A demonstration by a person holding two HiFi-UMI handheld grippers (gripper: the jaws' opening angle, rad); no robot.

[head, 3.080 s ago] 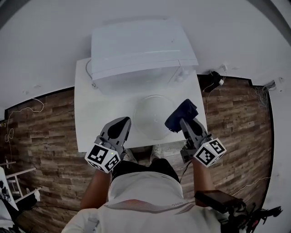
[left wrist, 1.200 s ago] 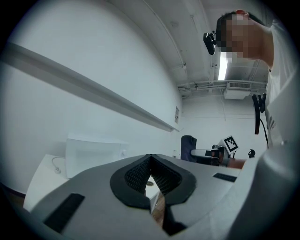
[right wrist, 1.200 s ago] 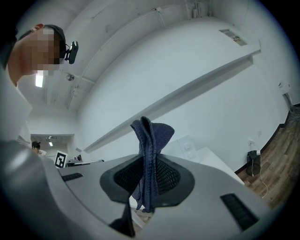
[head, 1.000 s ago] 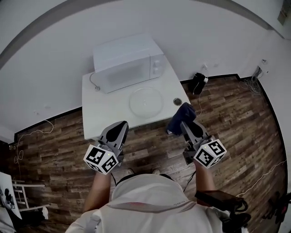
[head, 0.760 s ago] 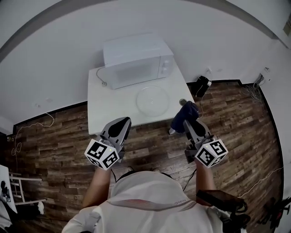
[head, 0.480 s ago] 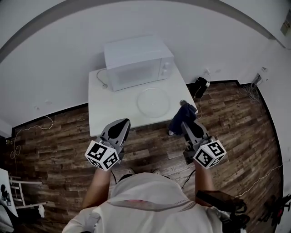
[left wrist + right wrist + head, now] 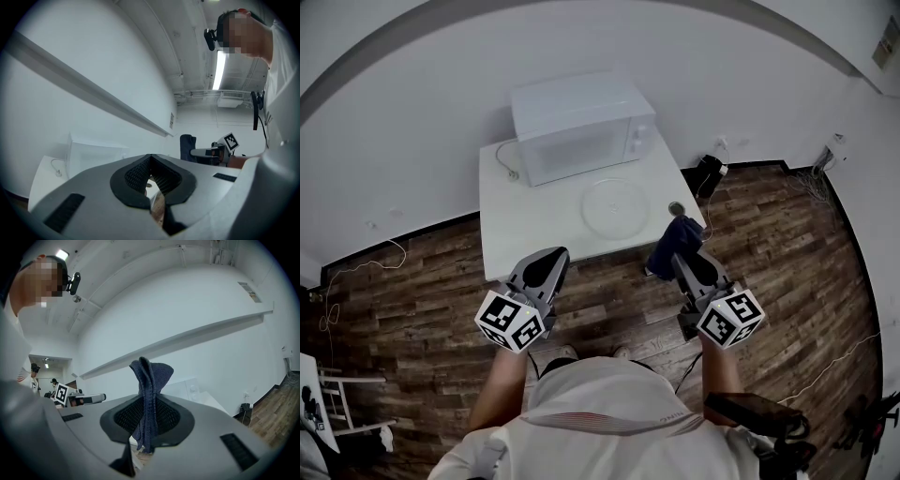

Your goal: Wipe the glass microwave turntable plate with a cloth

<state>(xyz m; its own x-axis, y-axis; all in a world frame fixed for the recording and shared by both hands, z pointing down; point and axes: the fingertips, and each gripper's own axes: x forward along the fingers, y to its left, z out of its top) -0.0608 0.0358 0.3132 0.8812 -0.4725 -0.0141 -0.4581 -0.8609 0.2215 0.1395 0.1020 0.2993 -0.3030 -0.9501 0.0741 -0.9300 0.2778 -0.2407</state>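
The clear glass turntable plate (image 7: pixel 615 206) lies flat on the white table (image 7: pixel 520 230), in front of the white microwave (image 7: pixel 578 124). My right gripper (image 7: pixel 682 255) is shut on a dark blue cloth (image 7: pixel 673 244), held in the air off the table's front right corner. The cloth (image 7: pixel 149 394) stands up between the jaws in the right gripper view. My left gripper (image 7: pixel 546 264) is held over the floor before the table's front edge, its jaws together with nothing in them. Both grippers are well apart from the plate.
A small round ring (image 7: pixel 676 208) lies on the table right of the plate. The microwave's cord (image 7: pixel 502 159) trails on the table's left side. A black box (image 7: pixel 706 174) with cables sits on the wood floor by the wall. White wall behind.
The person has stepped back from the table: the plate and microwave now look smaller and farther away. Both grippers have kept their pose, the cloth still held in the right one.
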